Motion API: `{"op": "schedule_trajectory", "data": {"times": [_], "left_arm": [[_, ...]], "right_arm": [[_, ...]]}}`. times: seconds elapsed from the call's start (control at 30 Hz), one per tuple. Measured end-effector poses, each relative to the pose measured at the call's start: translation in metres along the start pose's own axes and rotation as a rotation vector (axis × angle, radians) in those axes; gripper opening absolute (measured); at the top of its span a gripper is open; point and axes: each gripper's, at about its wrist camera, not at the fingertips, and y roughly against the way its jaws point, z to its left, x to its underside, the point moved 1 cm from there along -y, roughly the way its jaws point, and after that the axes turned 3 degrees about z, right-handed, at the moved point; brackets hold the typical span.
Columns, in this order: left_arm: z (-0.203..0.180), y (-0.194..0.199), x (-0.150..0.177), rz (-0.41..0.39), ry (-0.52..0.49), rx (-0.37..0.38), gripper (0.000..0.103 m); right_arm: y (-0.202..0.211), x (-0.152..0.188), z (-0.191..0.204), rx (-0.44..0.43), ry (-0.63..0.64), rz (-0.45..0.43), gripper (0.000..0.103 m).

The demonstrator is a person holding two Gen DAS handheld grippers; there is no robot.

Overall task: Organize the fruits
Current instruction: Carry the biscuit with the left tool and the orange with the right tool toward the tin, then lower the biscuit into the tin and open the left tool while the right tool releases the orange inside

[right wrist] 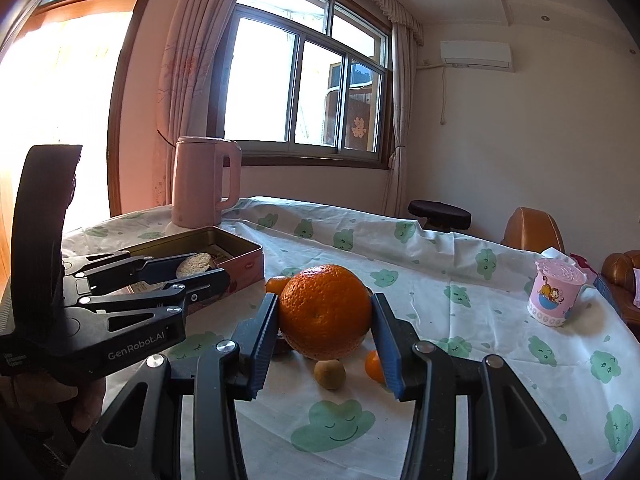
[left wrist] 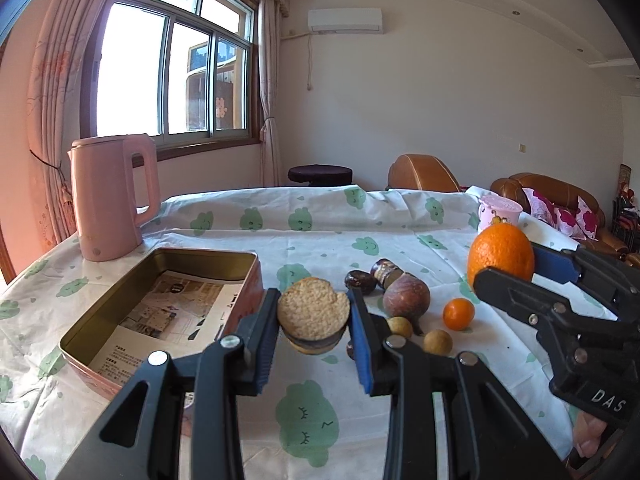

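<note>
Orange (right wrist: 325,312) clamped in the right gripper (right wrist: 326,334), sandwich biscuit (left wrist: 313,314) clamped in the left gripper (left wrist: 314,334) — both lifted above the worktop (left wrist: 400,380); next, carry them left to the open tin (left wrist: 120,300).

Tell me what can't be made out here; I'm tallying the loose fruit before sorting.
- Left wrist view: a dark item behind the left claw and its held sandwich biscuit, mostly hidden.
- Right wrist view: the large orange in the right claw covers most of the fruit pile.
- Tin: its near corner hidden by the claw.
</note>
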Motion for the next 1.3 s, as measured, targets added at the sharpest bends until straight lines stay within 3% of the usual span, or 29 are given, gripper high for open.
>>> {"op": "schedule_trajectory", "data": {"times": [0.3, 0.6, 1.3], "left_arm": [[0.047, -0.008, -0.012, 0.026, 0.015, -0.077, 0.035], [0.087, -0.027, -0.022, 0.069, 0.004, -0.155, 0.035], [0.134, -0.066, -0.026, 0.169, -0.001, -0.191, 0.035]], "right_arm": [[-0.032, -0.04, 0.018, -0.086, -0.011, 0.044, 0.048], [-0.067, -0.07, 0.039, -0.119, 0.034, 0.066, 0.048], [-0.151, -0.075, 0.083, -0.182, 0.027, 0.171, 0.048]]}}
